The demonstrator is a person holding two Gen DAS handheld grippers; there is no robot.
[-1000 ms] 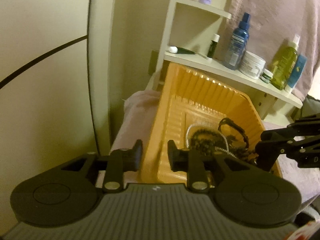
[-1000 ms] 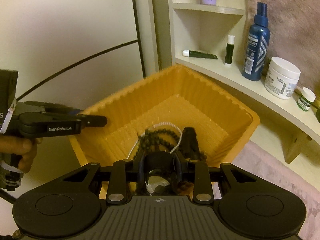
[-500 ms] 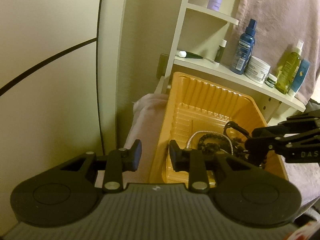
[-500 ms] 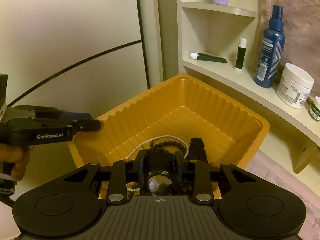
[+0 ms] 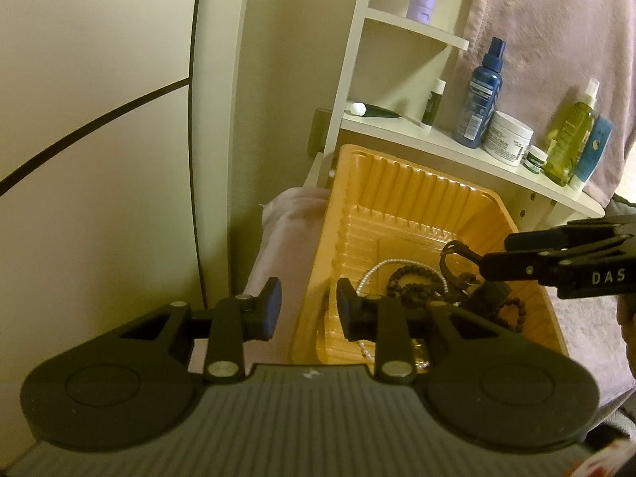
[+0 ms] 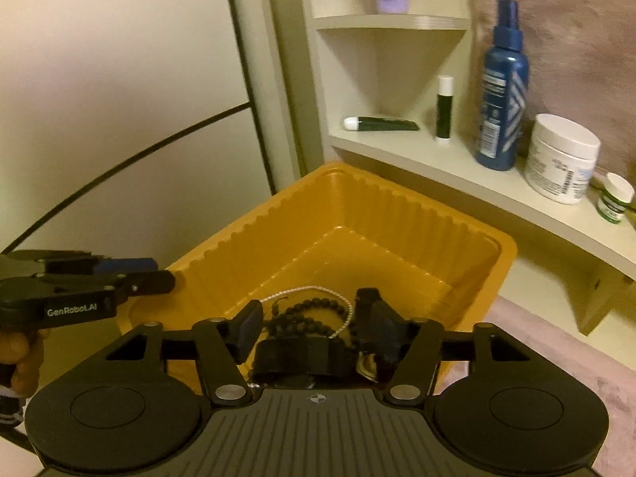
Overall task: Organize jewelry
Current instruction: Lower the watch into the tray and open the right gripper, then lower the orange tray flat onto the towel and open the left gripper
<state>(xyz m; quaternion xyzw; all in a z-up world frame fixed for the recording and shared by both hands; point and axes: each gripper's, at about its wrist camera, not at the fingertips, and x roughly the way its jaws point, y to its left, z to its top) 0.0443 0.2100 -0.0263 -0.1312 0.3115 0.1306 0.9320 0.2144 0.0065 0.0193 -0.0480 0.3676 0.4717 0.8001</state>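
An orange ribbed tray holds a pile of jewelry: a dark bead bracelet, a white pearl strand and a black watch. My left gripper is open and empty, straddling the tray's left rim. My right gripper is open above the tray, with the watch lying just below between its fingers.
A white corner shelf behind the tray carries a blue spray bottle, a white jar, a small green tube and other bottles. A pink cloth lies under the tray. A cream wall is to the left.
My right gripper opened and let go of the watch, which now lies in the tray. Both grippers drew back and up from the tray.
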